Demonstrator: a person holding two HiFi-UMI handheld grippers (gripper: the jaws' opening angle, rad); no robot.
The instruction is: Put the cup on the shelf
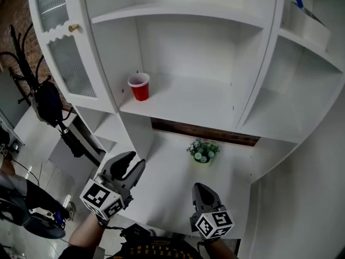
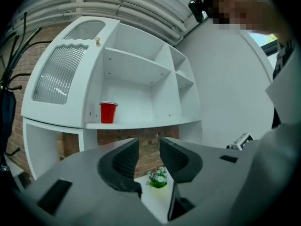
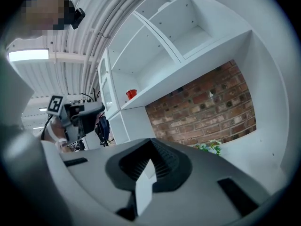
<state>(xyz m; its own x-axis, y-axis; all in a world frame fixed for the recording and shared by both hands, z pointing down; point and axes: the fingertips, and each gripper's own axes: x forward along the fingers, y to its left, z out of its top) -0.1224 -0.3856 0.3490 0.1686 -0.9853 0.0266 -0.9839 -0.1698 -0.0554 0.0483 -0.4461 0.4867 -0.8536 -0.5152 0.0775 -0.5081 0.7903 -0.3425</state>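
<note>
A red plastic cup point(image 1: 139, 87) stands upright at the left end of the white cabinet's middle shelf point(image 1: 188, 99). The left gripper view shows the cup point(image 2: 107, 112) well beyond the jaws, and the right gripper view shows the cup point(image 3: 131, 94) small and far off. My left gripper point(image 1: 129, 163) hangs below the shelf, apart from the cup, its jaws point(image 2: 148, 142) open with nothing between them. My right gripper point(image 1: 202, 190) is low at centre right, its jaws point(image 3: 153, 147) shut and holding nothing.
A small potted plant point(image 1: 203, 151) sits on the lower counter against a brick back wall point(image 3: 207, 107). The ribbed-glass cabinet door point(image 1: 64, 53) stands open at left. A coat rack with a dark bag point(image 1: 46, 101) stands left. A white holder point(image 1: 310, 26) sits on the upper right shelf.
</note>
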